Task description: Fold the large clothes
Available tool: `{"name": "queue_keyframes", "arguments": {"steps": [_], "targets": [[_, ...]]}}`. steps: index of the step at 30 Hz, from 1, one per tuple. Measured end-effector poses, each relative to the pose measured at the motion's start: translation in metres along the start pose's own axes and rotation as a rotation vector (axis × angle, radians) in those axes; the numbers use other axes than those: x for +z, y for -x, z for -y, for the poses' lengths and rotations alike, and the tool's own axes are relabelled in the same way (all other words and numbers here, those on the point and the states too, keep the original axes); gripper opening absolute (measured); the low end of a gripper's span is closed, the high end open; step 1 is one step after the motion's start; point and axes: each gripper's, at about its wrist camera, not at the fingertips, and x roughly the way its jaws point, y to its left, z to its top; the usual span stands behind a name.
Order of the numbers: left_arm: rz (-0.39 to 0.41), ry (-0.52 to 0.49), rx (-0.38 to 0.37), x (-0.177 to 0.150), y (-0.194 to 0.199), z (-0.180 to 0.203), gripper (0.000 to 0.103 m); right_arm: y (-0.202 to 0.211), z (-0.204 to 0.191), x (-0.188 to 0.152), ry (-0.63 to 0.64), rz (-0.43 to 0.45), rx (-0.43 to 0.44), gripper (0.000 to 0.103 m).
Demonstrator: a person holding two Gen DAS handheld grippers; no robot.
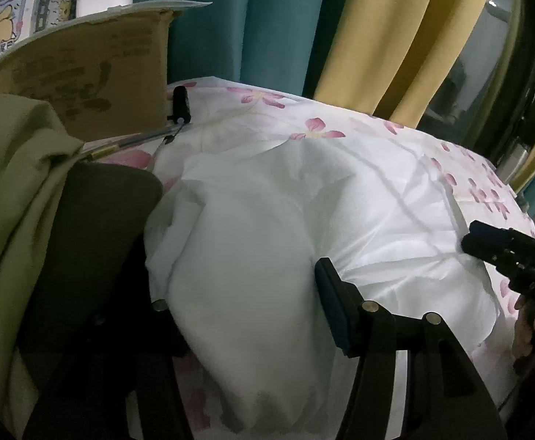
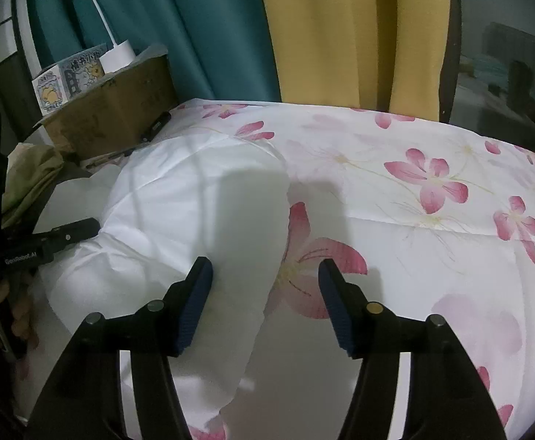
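Fold stage: garment (image 2: pixel 194 220) bunched on bed (image 2: pixel 432 256)

Right tongs (image 2: pixel 265 293) are held apart, empty (released); left tongs (image 1: pixel 238 293) straddle the garment, grip unclear.

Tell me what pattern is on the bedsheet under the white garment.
Pink flowers on white bedsheet, clearest in the right wrist view.

I'm looking into a home bedroom — a bed spread with a pink-flowered sheet (image 2: pixel 414 183), teal curtains (image 2: pixel 201 36) and yellow curtains (image 2: pixel 340 36) hanging behind it, a cardboard box (image 2: pixel 121 110) carrying a small white lamp (image 2: pixel 115 55).
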Motion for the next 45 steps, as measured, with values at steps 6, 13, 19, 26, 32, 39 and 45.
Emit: {"name": "queue_keyframes", "arguments": {"steps": [6,13,19,26,32,39,45], "targets": [[0.043,-0.003,0.055,-0.008,0.022,0.004,0.06,0.016,-0.003,-0.004,0.004,0.016,0.019,0.061],[0.013,0.023,0.069,-0.023,0.029,-0.003,0.06,0.023,-0.009,-0.02,0.032,0.008,0.012,0.07],[0.01,0.009,0.101,-0.031,0.035,0.004,0.06,0.03,-0.004,-0.033,0.016,0.007,0.009,0.071],[0.095,-0.046,0.158,-0.03,0.062,0.033,0.06,0.049,0.008,-0.044,-0.016,0.031,-0.027,0.072],[0.144,-0.085,0.146,-0.03,0.084,0.059,0.06,0.069,0.024,-0.058,-0.052,0.056,-0.055,0.072],[0.13,-0.158,0.069,-0.041,0.083,0.099,0.06,0.091,0.052,-0.08,-0.115,0.079,-0.104,0.072],[0.111,-0.183,0.045,-0.052,0.07,0.127,0.06,0.109,0.076,-0.096,-0.169,0.091,-0.148,0.072]]}}
